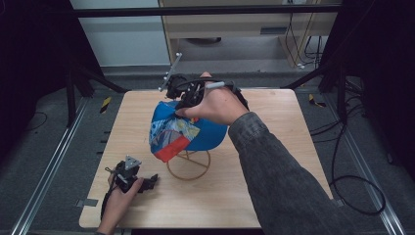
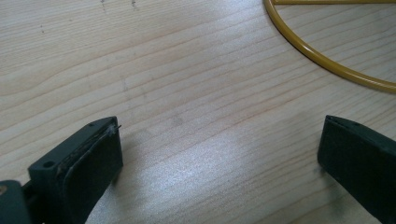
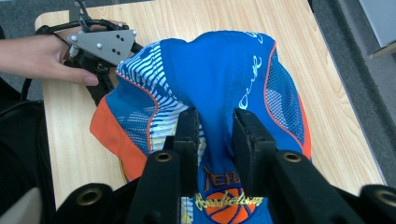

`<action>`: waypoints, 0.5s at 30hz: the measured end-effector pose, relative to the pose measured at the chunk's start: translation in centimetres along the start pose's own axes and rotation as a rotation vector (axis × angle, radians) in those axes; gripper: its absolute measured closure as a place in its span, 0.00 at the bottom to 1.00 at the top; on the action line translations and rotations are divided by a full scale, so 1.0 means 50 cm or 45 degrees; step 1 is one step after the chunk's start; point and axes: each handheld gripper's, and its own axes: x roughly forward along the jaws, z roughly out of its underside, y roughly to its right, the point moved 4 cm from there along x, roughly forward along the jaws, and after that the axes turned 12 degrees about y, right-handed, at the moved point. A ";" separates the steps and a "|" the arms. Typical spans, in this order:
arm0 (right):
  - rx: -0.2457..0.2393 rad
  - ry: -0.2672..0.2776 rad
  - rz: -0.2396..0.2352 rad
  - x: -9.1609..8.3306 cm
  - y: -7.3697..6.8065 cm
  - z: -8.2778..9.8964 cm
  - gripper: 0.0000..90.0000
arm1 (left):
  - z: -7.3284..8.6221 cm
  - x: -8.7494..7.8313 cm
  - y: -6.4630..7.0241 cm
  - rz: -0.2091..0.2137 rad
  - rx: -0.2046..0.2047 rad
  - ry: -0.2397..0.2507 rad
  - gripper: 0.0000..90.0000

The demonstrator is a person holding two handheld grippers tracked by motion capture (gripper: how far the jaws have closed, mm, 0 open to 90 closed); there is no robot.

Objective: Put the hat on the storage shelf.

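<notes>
In the high view, a blue cap [image 1: 193, 132] with orange and white patches sits on a yellow wire stand [image 1: 189, 165] near the middle of the frame, on the wooden worktop [image 1: 274, 161]. The round base ring of the stand lies flat on the worktop below the cap.

The right gripper [image 1: 182, 93] is at the upper side of the cap, just above the centre of the frame, and the person's right hand [image 1: 213, 105] holds it from the right. In the right gripper view, its two black fingers [image 3: 187, 135] rise from the bottom of the frame with a raised fold of the blue cloth [image 3: 217, 93] between them. The fingers are only a little apart, and the fold fills the gap between them. Whether the pads press on the cloth or only stand beside it, I cannot tell.

The left gripper [image 1: 149, 182] is in the lower left of the high view, low over the worktop and apart from the cap, to the left of the stand's ring. The left hand [image 1: 117, 200] holds it from below. In the left gripper view, its fingers [image 2: 93, 158] are wide apart with only bare wood between them, and a part of the yellow ring [image 2: 322, 60] curves across the upper right corner.
</notes>
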 end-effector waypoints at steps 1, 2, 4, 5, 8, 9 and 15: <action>0.002 -0.001 0.000 -0.001 0.000 0.001 0.78 | 0.000 0.000 0.000 0.000 0.000 -0.001 0.00; 0.002 0.005 0.002 -0.001 0.001 0.001 0.76 | 0.000 0.000 0.000 0.001 -0.001 0.000 0.00; 0.005 0.009 0.005 -0.001 0.001 0.003 0.73 | 0.000 0.000 0.000 0.001 0.000 0.000 0.00; 0.010 0.008 0.009 -0.002 0.001 0.003 0.71 | 0.000 0.000 0.000 0.001 0.000 0.000 0.00; 0.012 0.008 0.010 -0.002 0.002 0.005 0.67 | 0.000 0.000 0.000 0.001 -0.001 0.000 0.00; 0.013 0.006 0.010 -0.002 0.002 0.006 0.66 | 0.000 0.000 0.000 0.001 -0.001 0.000 0.00; 0.016 0.010 0.009 -0.001 0.002 0.009 0.64 | 0.000 0.000 0.000 0.001 0.000 0.000 0.00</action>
